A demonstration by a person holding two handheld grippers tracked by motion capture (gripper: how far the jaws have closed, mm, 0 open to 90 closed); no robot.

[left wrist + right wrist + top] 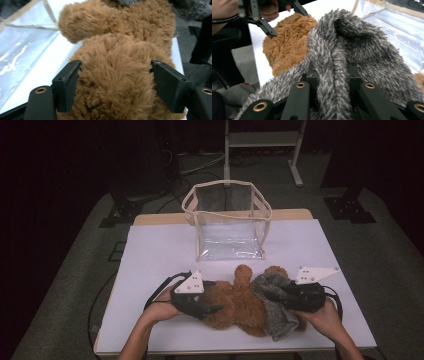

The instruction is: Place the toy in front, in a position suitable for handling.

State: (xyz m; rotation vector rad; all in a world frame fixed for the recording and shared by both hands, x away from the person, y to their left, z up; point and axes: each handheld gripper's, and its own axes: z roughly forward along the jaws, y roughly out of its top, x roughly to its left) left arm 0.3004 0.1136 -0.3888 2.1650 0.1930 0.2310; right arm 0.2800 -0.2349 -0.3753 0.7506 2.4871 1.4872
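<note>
White counter (150,255) across the middle of the high view, wooden edge at the far side. Toward the back, upright and open-topped, a clear plastic bag (227,222) with cream trim, well apart from the hands. Near the front edge, lying flat, a brown plush bear (235,305), one limb reaching toward the bag. Over the bear's right portion, a grey furry garment (275,307), partly draped, partly bunched. At the bear's left end, the left tool (200,302), held in the left hand (162,307); in the left gripper view, jaws set wide and pressed into brown fur on both sides, clamped on the bear's bulk. At the right end, the right tool (331,82), held in the right hand (325,315); jaws drawn close, pinching a fold of the grey garment.
</note>
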